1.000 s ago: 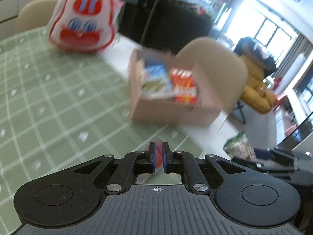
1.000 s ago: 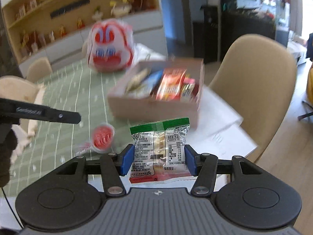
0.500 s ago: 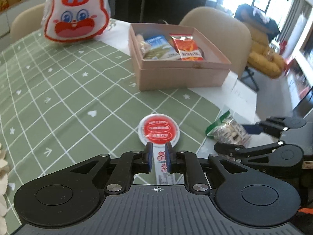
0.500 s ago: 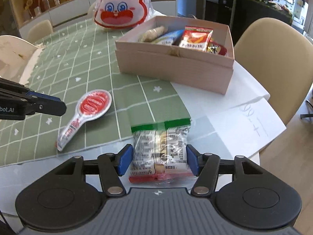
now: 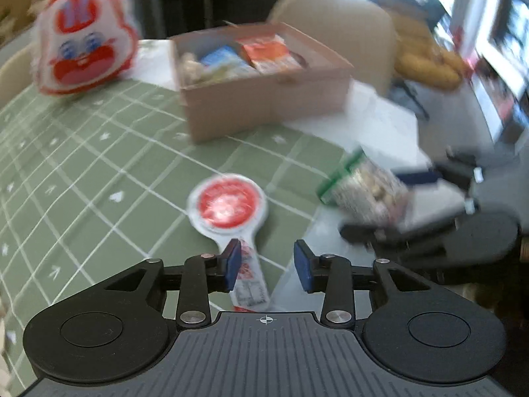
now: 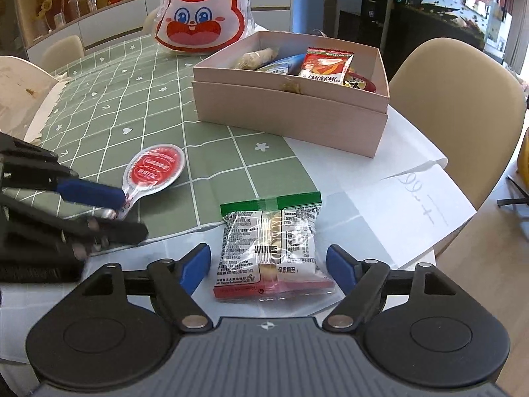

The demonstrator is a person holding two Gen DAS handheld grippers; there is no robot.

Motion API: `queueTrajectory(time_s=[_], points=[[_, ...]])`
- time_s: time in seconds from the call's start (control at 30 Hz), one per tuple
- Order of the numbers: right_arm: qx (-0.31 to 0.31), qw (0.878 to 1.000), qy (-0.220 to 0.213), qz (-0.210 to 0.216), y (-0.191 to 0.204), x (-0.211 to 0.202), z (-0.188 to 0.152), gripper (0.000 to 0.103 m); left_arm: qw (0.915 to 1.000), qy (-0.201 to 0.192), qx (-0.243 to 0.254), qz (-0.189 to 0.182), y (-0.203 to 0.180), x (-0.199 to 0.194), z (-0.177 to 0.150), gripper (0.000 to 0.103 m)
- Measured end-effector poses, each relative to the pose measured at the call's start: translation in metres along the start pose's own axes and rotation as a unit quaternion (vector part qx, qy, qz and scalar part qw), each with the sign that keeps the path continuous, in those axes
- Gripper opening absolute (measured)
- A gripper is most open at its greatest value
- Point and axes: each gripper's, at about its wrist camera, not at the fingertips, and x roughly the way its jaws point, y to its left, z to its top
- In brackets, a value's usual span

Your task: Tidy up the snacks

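Observation:
A spoon-shaped red and white snack packet [image 5: 228,205] lies flat on the green checked tablecloth [image 5: 82,172]; it also shows in the right wrist view [image 6: 153,168]. My left gripper [image 5: 267,266] is open, its fingers either side of the packet's handle end. A clear cracker packet with a green top [image 6: 272,241] lies on the table between the open fingers of my right gripper [image 6: 268,268]; it also shows in the left wrist view [image 5: 360,188]. The pink cardboard box [image 6: 291,112] beyond holds several snack packets.
A red and white rabbit-face bag [image 6: 201,13] stands behind the box. A white paper sheet [image 6: 406,205] hangs over the table's right edge. A beige chair [image 6: 459,106] stands at the right, another white chair [image 6: 20,92] at the left.
Both grippers have opened and let go of their packets, which now lie on the table. The left gripper's view has shifted and is blurred by motion.

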Motion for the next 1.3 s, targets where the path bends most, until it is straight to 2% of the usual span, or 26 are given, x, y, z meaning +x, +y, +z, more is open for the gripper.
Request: queueTrajectory(time_s=[0.07, 0.13, 0.23, 0.33, 0.43, 0.53, 0.7, 0.87, 0.93, 0.97, 1.0, 1.13, 1.23, 1.3], points=[[0.001, 1.0, -0.004, 0.0, 0.0, 0.0, -0.002, 0.081, 0.9995, -0.007, -0.027, 0.018, 0.007, -0.002, 0.003, 0.039], [0.001, 1.0, -0.008, -0.001, 0.001, -0.001, -0.004, 0.084, 0.9981, 0.004, -0.057, 0.024, 0.016, 0.004, 0.006, 0.039], [0.001, 1.0, -0.011, -0.001, 0.003, -0.001, -0.006, 0.086, 0.9972, 0.016, -0.069, 0.024, 0.021, 0.017, 0.008, 0.049], [0.0, 1.0, -0.013, 0.0, 0.003, -0.001, -0.007, 0.087, 0.9965, 0.026, -0.079, 0.015, 0.023, 0.025, 0.013, 0.051], [0.0, 1.0, -0.013, 0.0, 0.003, -0.001, -0.006, 0.087, 0.9977, 0.027, -0.056, 0.028, 0.017, 0.031, 0.017, 0.049], [0.001, 1.0, -0.008, 0.002, 0.003, 0.0, -0.004, 0.087, 0.9982, 0.028, -0.042, 0.031, 0.012, 0.036, 0.021, 0.054], [0.016, 1.0, -0.008, 0.002, -0.001, 0.004, 0.002, 0.086, 0.998, 0.028, -0.045, 0.034, 0.01, 0.04, 0.026, 0.058], [0.011, 1.0, -0.012, -0.002, -0.002, 0.007, 0.006, 0.077, 0.9988, 0.014, -0.027, 0.038, 0.007, 0.042, 0.024, 0.059], [0.0, 1.0, -0.014, 0.0, -0.001, 0.005, 0.006, 0.058, 0.9991, 0.001, -0.017, 0.039, 0.006, 0.041, 0.02, 0.054], [-0.004, 1.0, -0.01, 0.007, -0.001, 0.004, 0.008, 0.058, 0.9992, -0.007, -0.017, 0.036, 0.006, 0.04, 0.018, 0.045], [-0.004, 1.0, -0.007, 0.011, -0.002, 0.003, 0.008, 0.056, 0.9991, -0.016, -0.014, 0.036, 0.006, 0.039, 0.015, 0.031], [0.004, 1.0, -0.007, 0.027, -0.007, -0.005, 0.008, 0.054, 0.9985, -0.042, -0.005, 0.033, 0.006, 0.033, 0.004, 0.028], [0.014, 0.999, -0.023, 0.033, -0.016, -0.02, 0.013, 0.053, 0.9984, -0.047, -0.015, 0.027, 0.008, 0.026, 0.002, 0.028], [0.016, 0.998, -0.044, 0.03, -0.023, -0.036, 0.021, 0.053, 0.997, -0.071, -0.027, 0.017, 0.008, 0.011, 0.008, 0.028]])
